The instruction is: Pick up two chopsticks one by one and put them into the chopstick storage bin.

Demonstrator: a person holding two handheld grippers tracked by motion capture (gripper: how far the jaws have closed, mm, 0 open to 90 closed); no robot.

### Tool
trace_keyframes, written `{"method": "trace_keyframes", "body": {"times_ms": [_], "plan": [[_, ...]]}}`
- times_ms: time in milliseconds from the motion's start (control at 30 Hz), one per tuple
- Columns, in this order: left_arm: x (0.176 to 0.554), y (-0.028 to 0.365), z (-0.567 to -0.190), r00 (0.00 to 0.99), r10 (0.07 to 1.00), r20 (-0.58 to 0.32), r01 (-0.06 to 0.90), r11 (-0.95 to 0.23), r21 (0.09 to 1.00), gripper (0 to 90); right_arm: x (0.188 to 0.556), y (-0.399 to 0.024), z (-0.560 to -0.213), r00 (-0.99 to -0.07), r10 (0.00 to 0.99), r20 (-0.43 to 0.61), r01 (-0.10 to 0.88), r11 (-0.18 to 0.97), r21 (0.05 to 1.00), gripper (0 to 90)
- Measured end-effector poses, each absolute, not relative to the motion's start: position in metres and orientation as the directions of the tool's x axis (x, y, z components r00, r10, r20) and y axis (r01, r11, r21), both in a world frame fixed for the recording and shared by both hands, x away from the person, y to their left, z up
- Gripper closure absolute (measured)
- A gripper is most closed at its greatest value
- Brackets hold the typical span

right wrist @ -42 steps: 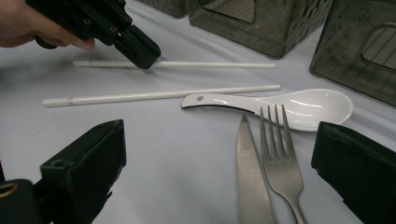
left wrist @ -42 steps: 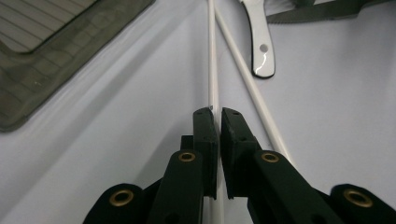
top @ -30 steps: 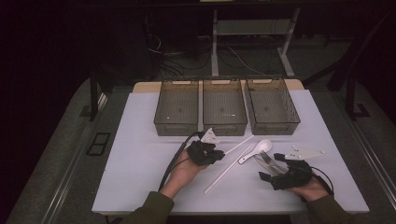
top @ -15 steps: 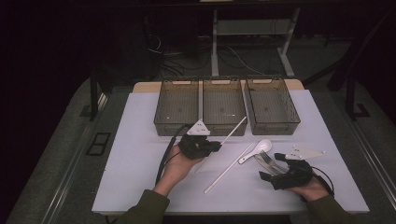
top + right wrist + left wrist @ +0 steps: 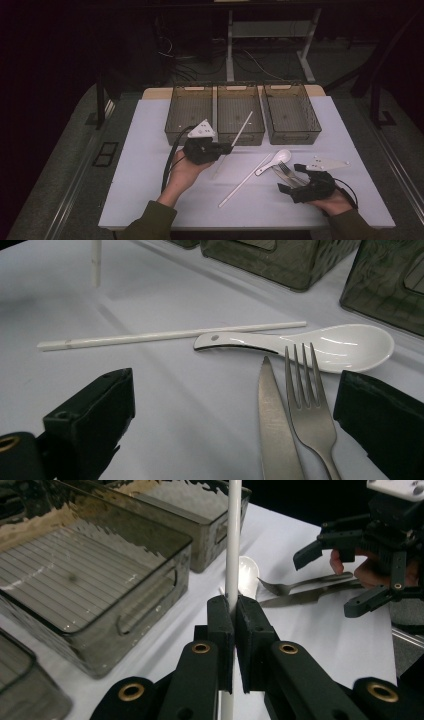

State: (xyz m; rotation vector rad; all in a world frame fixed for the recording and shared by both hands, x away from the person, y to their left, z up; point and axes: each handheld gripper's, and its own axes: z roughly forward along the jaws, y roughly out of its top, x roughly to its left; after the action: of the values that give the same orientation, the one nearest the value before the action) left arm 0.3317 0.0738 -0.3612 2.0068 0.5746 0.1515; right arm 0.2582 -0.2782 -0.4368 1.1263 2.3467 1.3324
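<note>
A: Near the middle of the surface, just short of the three trays along its far edge, the left hand-held gripper (image 5: 226, 148) is clamped on a white chopstick (image 5: 242, 128), which is lifted off the surface.

B: Where on the stick?

A: Toward its lower end, judging from the left gripper view: the pads (image 5: 221, 617) pinch it and most of the length rises past them, tilting toward the middle tray (image 5: 240, 131).

B: How will it handle?

A: Light, stiff and thin, I'd judge (and smooth, so it may swivel or slip in a two-pad pinch). A hold nearer the middle would steady it.

B: And the other hand?

A: The right hand-held gripper (image 5: 295, 180) sits near the surface's near right corner, its jaws apart and holding nothing; fork (image 5: 307, 400) and knife (image 5: 274, 425) tips lie between them. The white spoon (image 5: 325, 345) is just beyond, with a second chopstick (image 5: 170, 335) flat on the surface beside the spoon's handle.
</note>
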Motion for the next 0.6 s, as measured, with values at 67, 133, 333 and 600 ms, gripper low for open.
{"method": "trace_keyframes", "body": {"times_ms": [67,133,333,600], "plan": [[0.335,0.077,-0.358,0.881,0.454,-0.135,0.328,-0.379,0.865,85.0,0.258,-0.279,-0.436,-0.682,0.71,0.175,0.513,0.294,0.807,3.1],[0.339,0.08,-0.353,0.883,0.449,-0.137,0.324,-0.371,0.87,85.0,0.258,-0.279,-0.436,-0.686,0.708,0.165,0.503,0.298,0.811,3.1],[0.349,0.087,-0.336,0.893,0.437,-0.104,0.292,-0.387,0.875,84.9,0.258,-0.279,-0.436,-0.683,0.71,0.171,0.506,0.292,0.811,3.1],[0.36,0.093,-0.317,0.897,0.433,-0.092,0.27,-0.37,0.889,84.9,0.258,-0.279,-0.436,-0.683,0.71,0.17,0.506,0.293,0.811,3.0]]}}
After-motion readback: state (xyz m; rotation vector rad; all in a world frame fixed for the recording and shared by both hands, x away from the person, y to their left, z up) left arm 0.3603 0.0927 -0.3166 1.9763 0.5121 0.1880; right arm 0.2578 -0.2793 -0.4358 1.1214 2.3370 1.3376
